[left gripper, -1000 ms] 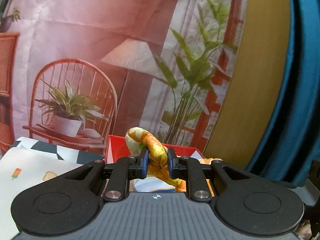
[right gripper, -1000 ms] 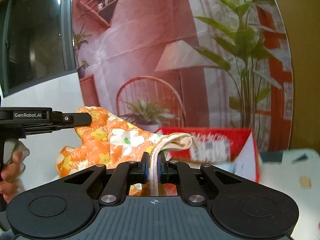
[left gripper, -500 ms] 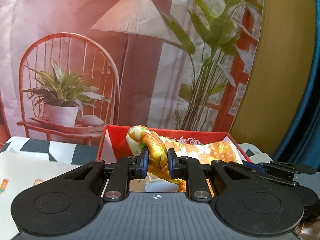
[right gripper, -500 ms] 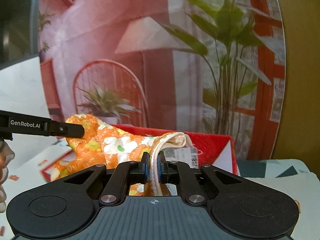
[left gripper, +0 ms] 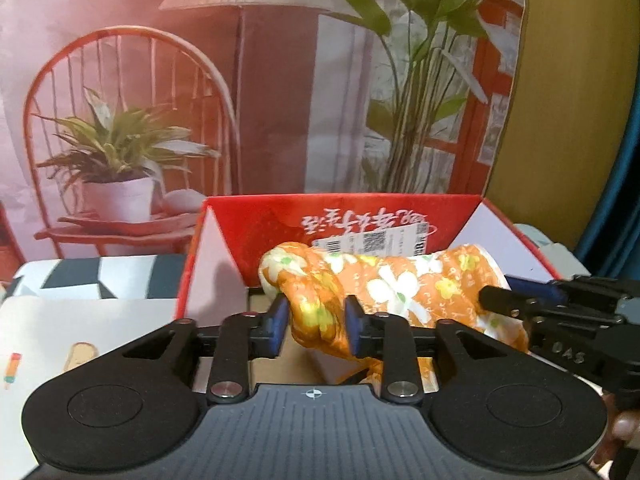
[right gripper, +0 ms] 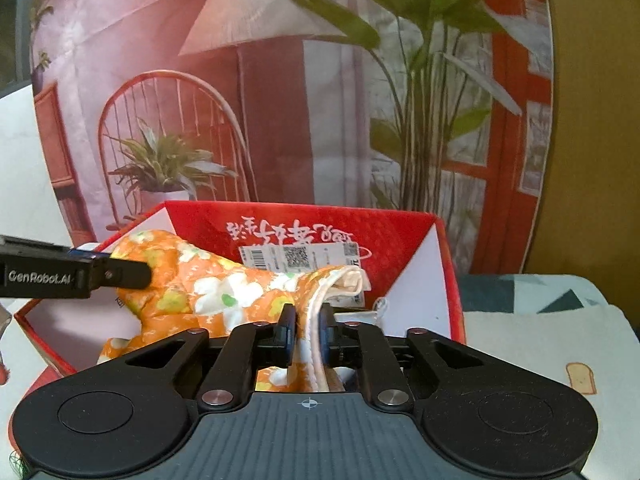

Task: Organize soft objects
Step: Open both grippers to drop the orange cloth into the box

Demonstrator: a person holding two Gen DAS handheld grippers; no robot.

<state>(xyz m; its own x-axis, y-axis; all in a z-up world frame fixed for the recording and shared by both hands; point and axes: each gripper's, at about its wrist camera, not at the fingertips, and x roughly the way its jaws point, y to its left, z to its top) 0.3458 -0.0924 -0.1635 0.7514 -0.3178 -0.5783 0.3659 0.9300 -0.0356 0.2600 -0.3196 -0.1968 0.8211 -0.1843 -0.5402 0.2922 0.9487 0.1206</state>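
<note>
Spanning both claws over the red box (left gripper: pixel 440 216), orange floral cloth (left gripper: pixel 400 284)

The cloth (left gripper: pixel 404 292) stretches across the open box (left gripper: pixel 400 216), held above its floor between the left gripper (left gripper: pixel 316 320) at one end and the right gripper (right gripper: pixel 308 332) at the other. The box stands on the desk (right gripper: pixel 540 340), in front of a backdrop (left gripper: pixel 280 100). A label (right gripper: pixel 300 256) sits on the box's back wall, behind the cloth.

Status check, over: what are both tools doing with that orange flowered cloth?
Left tool shut on orange flowered cloth. Right tool shut on its cream hem. Cloth slung over red box. Nothing blocking.
</note>
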